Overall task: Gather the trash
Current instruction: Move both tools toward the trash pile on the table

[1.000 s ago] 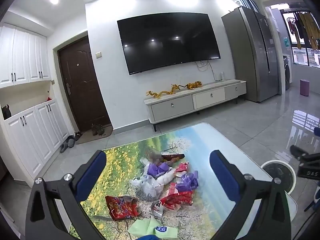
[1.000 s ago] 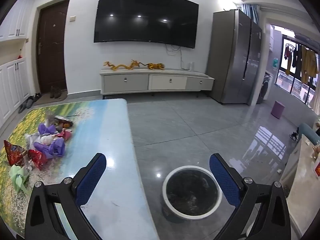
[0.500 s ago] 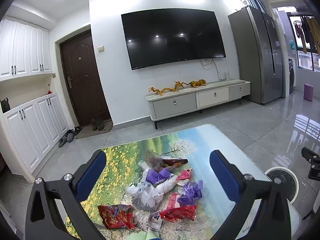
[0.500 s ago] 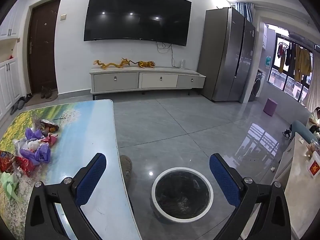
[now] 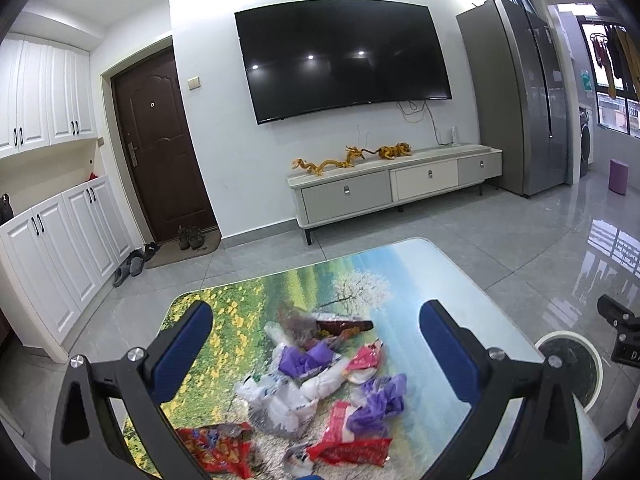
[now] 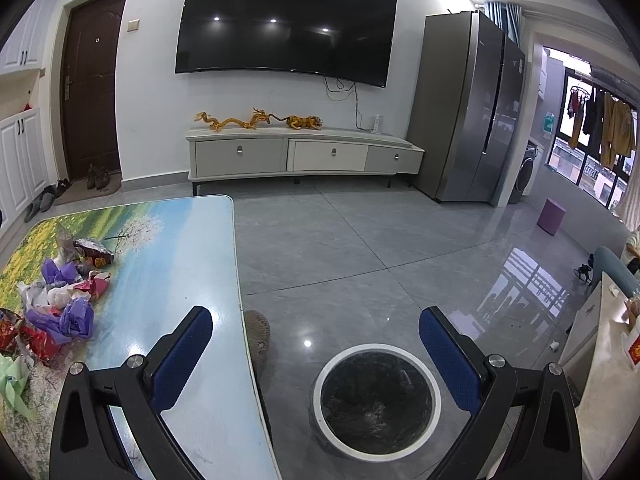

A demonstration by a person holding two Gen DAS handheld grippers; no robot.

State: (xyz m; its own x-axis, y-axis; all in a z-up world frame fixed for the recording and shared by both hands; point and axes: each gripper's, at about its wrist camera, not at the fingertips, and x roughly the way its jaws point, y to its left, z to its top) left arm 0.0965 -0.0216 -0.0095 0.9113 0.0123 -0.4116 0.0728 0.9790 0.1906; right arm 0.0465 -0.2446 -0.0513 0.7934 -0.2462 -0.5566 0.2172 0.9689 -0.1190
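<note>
A heap of trash lies on the picture-printed table [image 5: 416, 280]: a white plastic bag [image 5: 280, 398], purple wrappers [image 5: 378, 396], red snack packets [image 5: 216, 450] and a brown packet [image 5: 340, 325]. My left gripper [image 5: 316, 354] is open and empty, held above the heap. My right gripper [image 6: 316, 354] is open and empty, over the floor above a round white-rimmed bin [image 6: 376, 400] with a dark liner. The heap also shows in the right wrist view [image 6: 60, 304], with a green wrapper [image 6: 14, 380] at the left edge.
The bin stands on the grey tiled floor just right of the table's edge [image 6: 240, 280]; it also shows in the left wrist view [image 5: 572, 368]. A TV cabinet [image 5: 392, 188], a fridge [image 6: 468, 108] and white cupboards [image 5: 52, 240] line the walls. A purple stool [image 6: 551, 216] stands far right.
The left gripper has drawn back and lifted a little, so the heap sits lower in its view. The right gripper has shifted slightly right, over the bin. Both stay open.
</note>
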